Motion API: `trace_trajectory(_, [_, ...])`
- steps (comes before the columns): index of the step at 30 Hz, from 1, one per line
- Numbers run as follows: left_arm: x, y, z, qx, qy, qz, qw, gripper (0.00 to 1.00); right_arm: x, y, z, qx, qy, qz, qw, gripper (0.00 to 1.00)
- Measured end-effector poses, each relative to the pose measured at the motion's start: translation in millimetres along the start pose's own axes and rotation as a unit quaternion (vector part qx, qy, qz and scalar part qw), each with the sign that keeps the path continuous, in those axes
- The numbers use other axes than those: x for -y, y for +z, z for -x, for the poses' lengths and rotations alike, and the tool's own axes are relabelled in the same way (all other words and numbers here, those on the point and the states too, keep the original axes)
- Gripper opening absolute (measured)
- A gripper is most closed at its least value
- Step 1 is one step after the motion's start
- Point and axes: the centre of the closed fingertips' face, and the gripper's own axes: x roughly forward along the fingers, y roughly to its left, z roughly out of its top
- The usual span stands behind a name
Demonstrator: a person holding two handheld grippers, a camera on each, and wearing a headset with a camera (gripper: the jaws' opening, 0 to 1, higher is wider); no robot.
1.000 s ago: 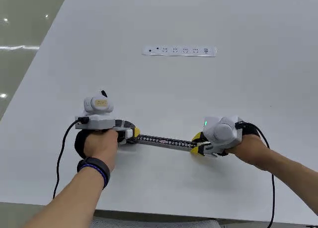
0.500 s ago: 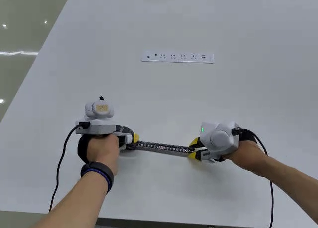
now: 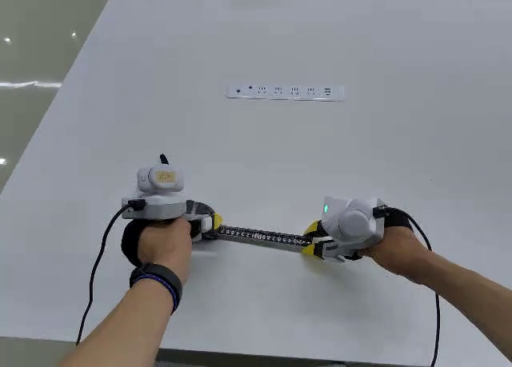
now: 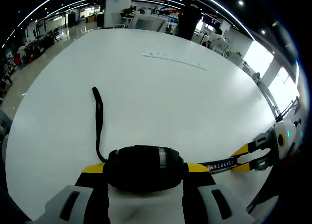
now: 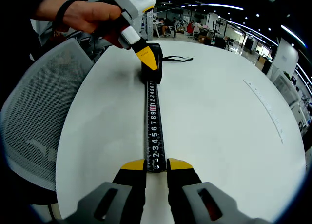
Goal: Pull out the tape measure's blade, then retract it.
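Note:
A black tape measure case sits between the yellow-tipped jaws of my left gripper, which is shut on it. Its black wrist strap trails across the white table. The blade is drawn out flat over the table, numbers up. My right gripper is shut on the blade's end. In the head view the left gripper and right gripper face each other, joined by the blade near the table's front edge.
A white power strip lies farther back on the table. A grey mesh chair back stands off the table's near edge. The floor drops away past the table's left edge.
The head camera has shifted a little. The two grippers keep their hold, and the blade's drawn-out length looks about the same, perhaps slightly shorter.

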Motion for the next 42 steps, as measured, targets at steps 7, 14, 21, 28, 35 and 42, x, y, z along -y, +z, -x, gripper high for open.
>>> trace_trajectory(7, [-1.4,-0.5,1.0,0.013,-0.003,-0.003,0.9999,0.57,1.8,2.4,-0.5,0.006,-0.002,-0.002,1.0,0.15])
trace_trajectory(14, [-1.8,-0.5,1.5,0.014,-0.001,-0.004,0.9999,0.57,1.0,9.8,-6.1,0.012,-0.001,0.002,0.9999,0.15])
trace_trajectory(21, [-3.0,0.1,1.0,0.015,-0.008,0.005,0.9998,0.57,0.7,22.4,-13.8,0.015,0.002,0.012,0.9998,0.15])
trace_trajectory(28, [-1.3,-0.7,1.9,0.015,-0.013,0.011,0.9997,0.57,-0.4,36.7,-19.9,0.03,0.003,0.015,0.9994,0.15])
trace_trajectory(35, [-1.2,-1.2,2.3,0.016,-0.015,0.017,0.9996,0.57,-0.7,42.1,-24.8,0.027,0.005,0.023,0.9994,0.15])
trace_trajectory(42, [-0.9,-2.5,2.6,0.015,-0.018,0.019,0.9995,0.57,-1.4,46.5,-29.2,0.03,0.006,0.024,0.9992,0.14])
